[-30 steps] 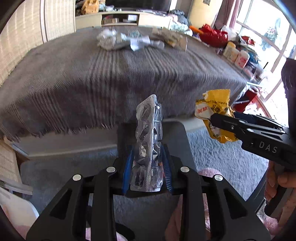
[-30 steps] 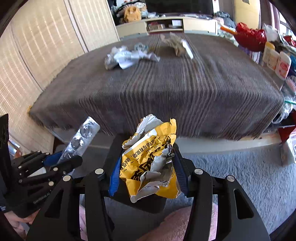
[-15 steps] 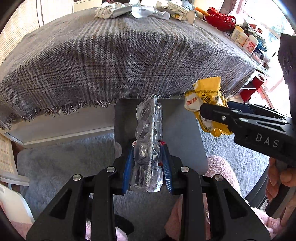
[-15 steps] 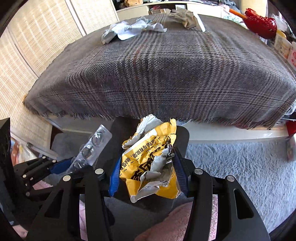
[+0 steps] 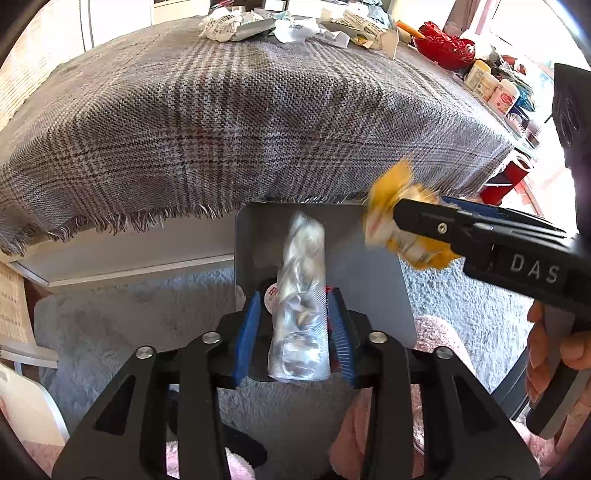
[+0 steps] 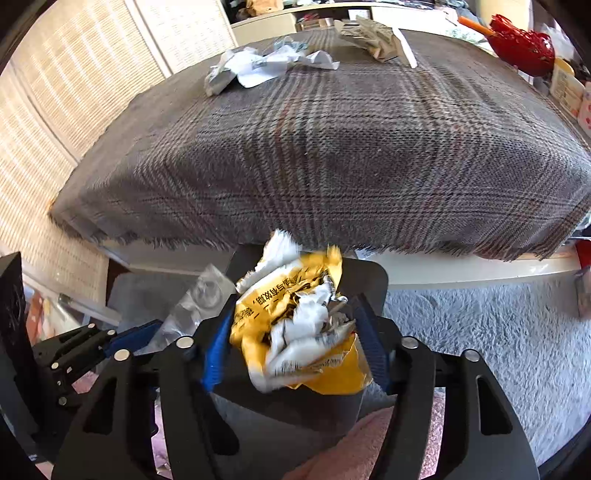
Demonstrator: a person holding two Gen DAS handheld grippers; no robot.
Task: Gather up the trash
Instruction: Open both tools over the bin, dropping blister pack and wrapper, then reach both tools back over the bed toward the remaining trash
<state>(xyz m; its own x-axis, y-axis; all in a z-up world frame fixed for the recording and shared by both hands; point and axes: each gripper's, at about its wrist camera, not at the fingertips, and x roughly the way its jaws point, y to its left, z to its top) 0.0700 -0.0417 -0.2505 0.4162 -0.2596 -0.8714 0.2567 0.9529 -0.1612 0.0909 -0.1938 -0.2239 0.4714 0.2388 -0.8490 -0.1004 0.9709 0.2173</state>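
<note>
A plaid blanket (image 5: pixel 258 110) covers the far surface, with crumpled papers (image 5: pixel 258 27) at its far edge, and a grey bin (image 5: pixel 369 280) stands on the near side. Over the bin, the left gripper (image 5: pixel 295 332) is opening, its pads clear of the silver blister pack (image 5: pixel 301 314) between them. To its right, the right gripper (image 6: pixel 295 332) is also opening, the yellow wrapper (image 6: pixel 295 325) loose between its spread pads.

Left gripper (image 5: pixel 291 328) angled steeply down, jaws opening, blue pads (image 5: pixel 245 332) clear on both sides of what sits between them. Right gripper (image 6: pixel 291 332) also angled down, just beside the left, jaws opening, pads spread wide. Person's hand (image 5: pixel 554 354) wraps the right gripper's handle at frame edge
</note>
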